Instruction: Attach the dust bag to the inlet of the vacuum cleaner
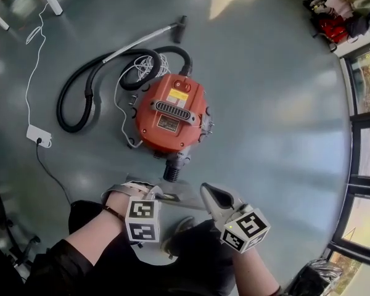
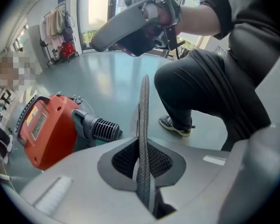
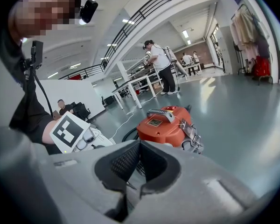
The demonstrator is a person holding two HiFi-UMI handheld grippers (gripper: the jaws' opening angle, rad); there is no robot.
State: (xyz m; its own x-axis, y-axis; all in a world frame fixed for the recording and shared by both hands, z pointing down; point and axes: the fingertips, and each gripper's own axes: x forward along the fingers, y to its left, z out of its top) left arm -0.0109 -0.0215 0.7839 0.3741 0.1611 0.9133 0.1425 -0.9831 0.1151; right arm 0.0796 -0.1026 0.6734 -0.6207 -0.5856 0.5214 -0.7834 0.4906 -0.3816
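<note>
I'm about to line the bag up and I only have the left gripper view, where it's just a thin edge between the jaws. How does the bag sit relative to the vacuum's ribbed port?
Observer: In the head view the dust bag is a flat grey piece held crosswise just short of the ribbed port, not on it.
Operator: Is the right gripper open or shut?
Observer: Its own view shows the right gripper with jaws shut. I can't tell whether they pinch the bag.
Operator: Anything near the port on the floor?
Observer: No. The black hose is coiled on the far side of the vacuum, away from the port.
</note>
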